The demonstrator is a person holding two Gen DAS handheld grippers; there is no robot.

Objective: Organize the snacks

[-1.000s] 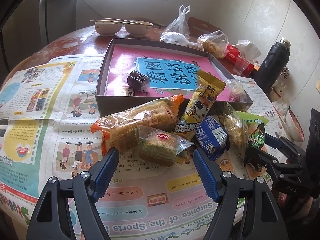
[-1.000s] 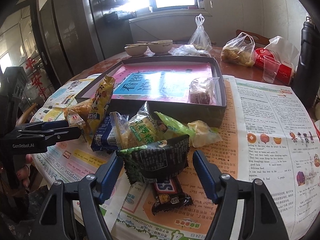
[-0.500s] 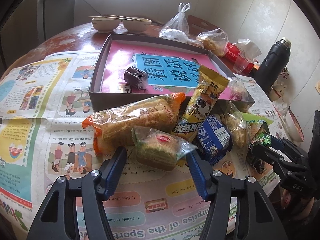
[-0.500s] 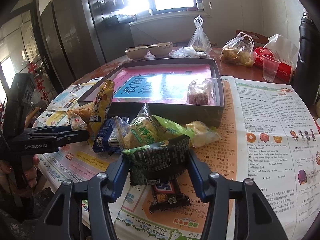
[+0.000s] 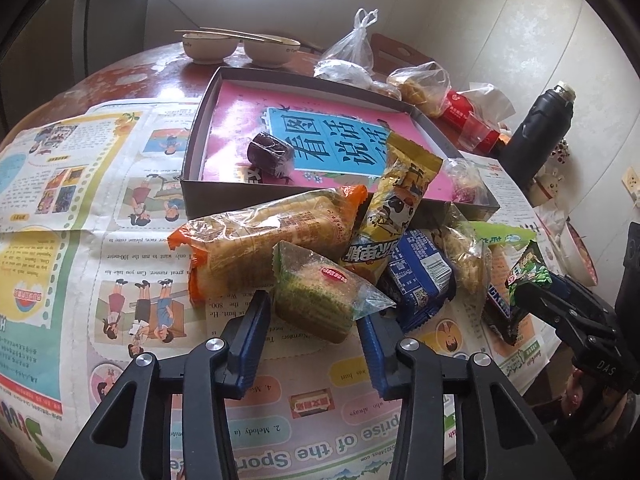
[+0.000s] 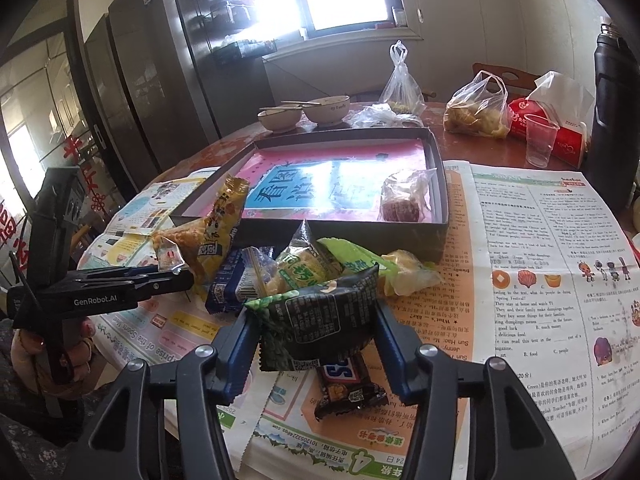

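A pile of snack packets lies on newspaper in front of a shallow dark box (image 5: 192, 184) lined with a pink and blue sheet. My left gripper (image 5: 314, 312) straddles a clear-wrapped green cake packet (image 5: 316, 292); its jaws are closing, the pads at the packet's sides. My right gripper (image 6: 316, 312) is shut on a dark green snack packet (image 6: 320, 312), just above a Snickers bar (image 6: 348, 384). An orange biscuit packet (image 5: 264, 236), a yellow packet (image 5: 396, 208) and a blue packet (image 5: 420, 272) lie behind. Inside the box are a dark round snack (image 5: 270, 152) and a clear-wrapped snack (image 6: 402, 204).
Two bowls with chopsticks (image 5: 240, 44), plastic bags (image 6: 476, 112), a red tissue pack (image 6: 560, 132) and a plastic cup (image 6: 540, 144) stand beyond the box. A black flask (image 5: 536, 136) stands at the right. A hand (image 6: 40, 344) holds the left gripper at the table edge.
The left jaws have narrowed around the green cake packet. The right jaws have come in onto the dark green packet. Neither hand has shifted much.
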